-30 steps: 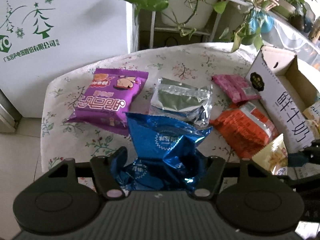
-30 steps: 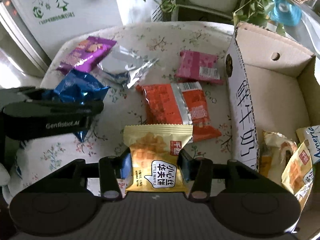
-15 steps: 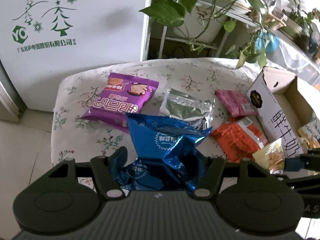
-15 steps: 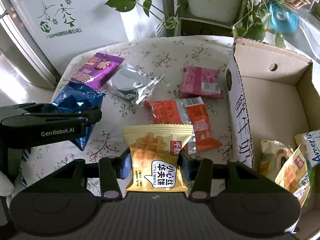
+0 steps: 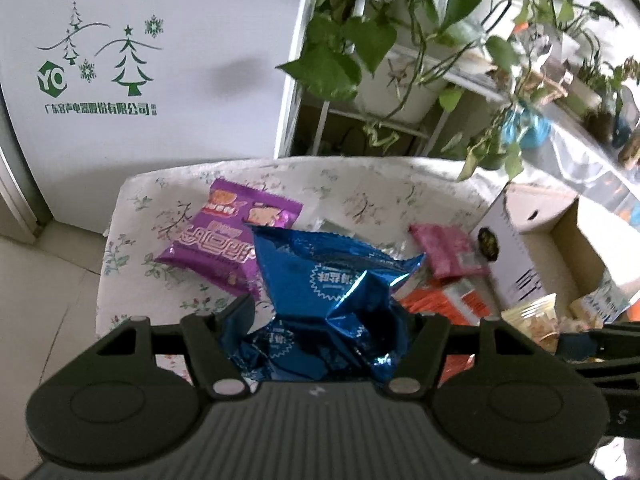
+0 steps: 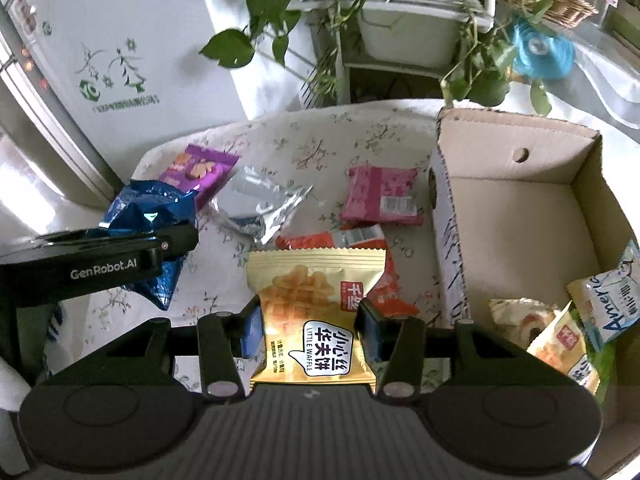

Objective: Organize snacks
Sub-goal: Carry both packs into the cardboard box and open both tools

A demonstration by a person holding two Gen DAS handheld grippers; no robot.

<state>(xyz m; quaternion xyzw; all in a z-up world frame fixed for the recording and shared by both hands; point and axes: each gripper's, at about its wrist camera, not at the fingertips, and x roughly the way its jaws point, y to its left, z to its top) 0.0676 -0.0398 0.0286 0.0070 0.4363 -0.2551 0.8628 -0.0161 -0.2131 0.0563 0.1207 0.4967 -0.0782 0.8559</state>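
Waffle packet (image 6: 308, 320) sits clamped in right tool (image 6: 308, 322); crumpled blue bag (image 5: 332, 296) clamped in left tool (image 5: 324, 320), both above floral worktop (image 6: 320, 148). Beyond lie loose snacks; cardboard box (image 6: 516, 208) stands right.

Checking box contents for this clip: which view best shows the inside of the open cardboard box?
The right wrist view: the open cardboard box shows its bare floor and several snack packets in its near end. The left wrist view catches only a blurred corner.
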